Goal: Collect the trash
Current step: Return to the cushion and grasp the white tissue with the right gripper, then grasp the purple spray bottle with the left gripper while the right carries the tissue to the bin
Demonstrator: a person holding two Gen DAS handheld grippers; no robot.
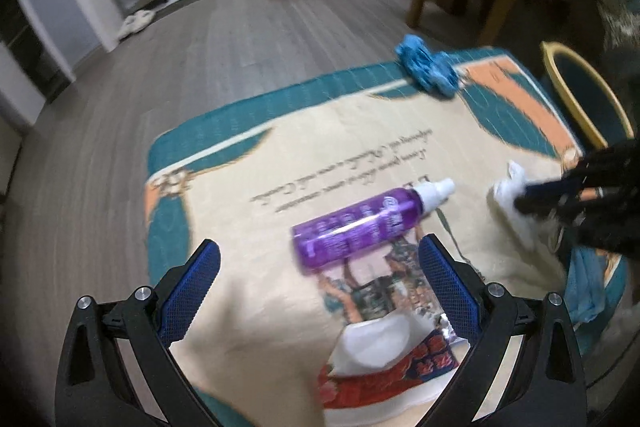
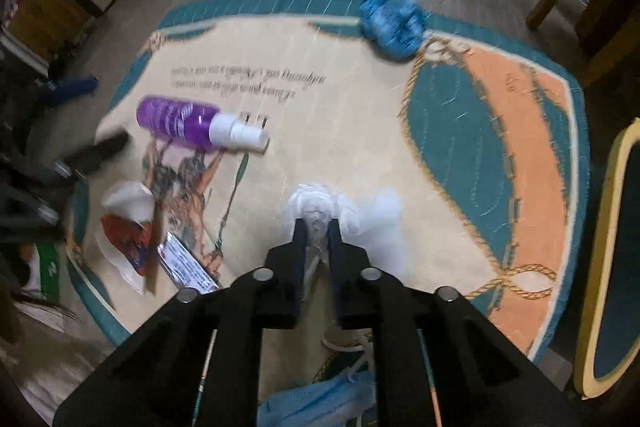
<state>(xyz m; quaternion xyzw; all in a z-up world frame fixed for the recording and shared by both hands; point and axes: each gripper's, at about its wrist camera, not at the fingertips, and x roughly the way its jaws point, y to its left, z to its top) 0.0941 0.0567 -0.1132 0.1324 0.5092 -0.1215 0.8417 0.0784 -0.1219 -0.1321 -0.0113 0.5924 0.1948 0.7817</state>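
Left-wrist view first. Left gripper hangs over the rug with its blue-padded fingers spread wide and nothing between them. Purple bottle lies on its side just ahead of the fingertips, white cap toward the far right. White-and-red wrapper lies on the rug between the fingers, nearer the camera. Crumpled blue item sits on the rug's far edge. At right, the right gripper pinches a white tissue wad.

Right-wrist view. Right gripper has its fingers drawn close on the tissue wad, which bulges beyond the tips above the rug. Purple bottle lies to the left, well apart. Wrapper lies lower left. Blue item is at the far edge. Bin rim shows at right, just beside the rug.
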